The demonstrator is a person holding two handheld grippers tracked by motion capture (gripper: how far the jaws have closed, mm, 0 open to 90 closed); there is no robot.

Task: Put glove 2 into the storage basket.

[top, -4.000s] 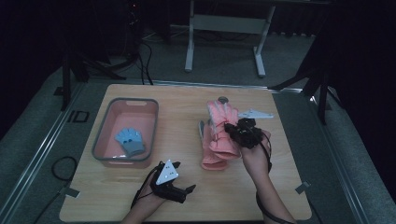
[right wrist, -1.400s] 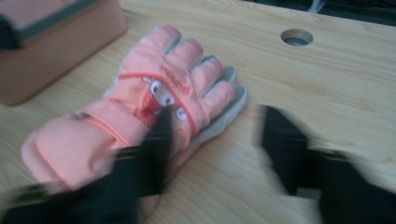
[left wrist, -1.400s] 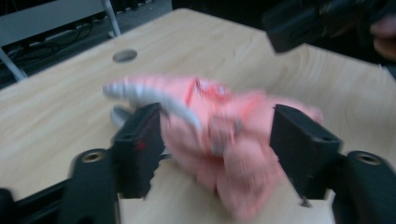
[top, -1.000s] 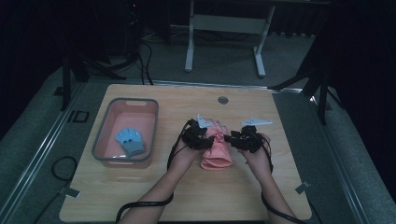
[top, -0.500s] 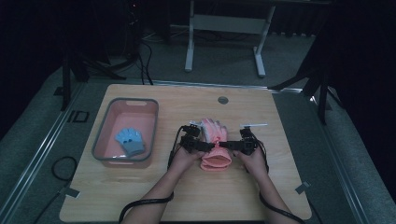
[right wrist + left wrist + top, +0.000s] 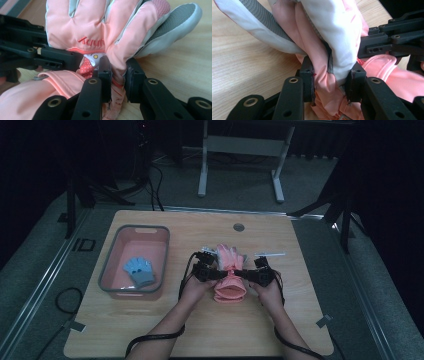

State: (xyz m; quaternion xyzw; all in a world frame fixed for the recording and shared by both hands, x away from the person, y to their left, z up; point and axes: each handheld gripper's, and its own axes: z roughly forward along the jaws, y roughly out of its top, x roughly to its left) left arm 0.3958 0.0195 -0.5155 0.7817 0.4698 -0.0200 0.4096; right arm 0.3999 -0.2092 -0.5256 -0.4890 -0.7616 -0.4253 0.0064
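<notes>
While both claws pinch the pink glove (image 6: 229, 279) at its wrist on the worktop (image 6: 165, 330), left claw (image 6: 332, 80) and right claw (image 6: 117, 75) grip only puffy cloth, so a hard pull could slip it free.

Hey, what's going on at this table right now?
A person is working on a pink glove lying on the wooden table. The left tongs and the right tongs have just closed on its wrist area from opposite sides, pinching the fabric. A small blue glove already lies in the pink bin at the left.
</notes>
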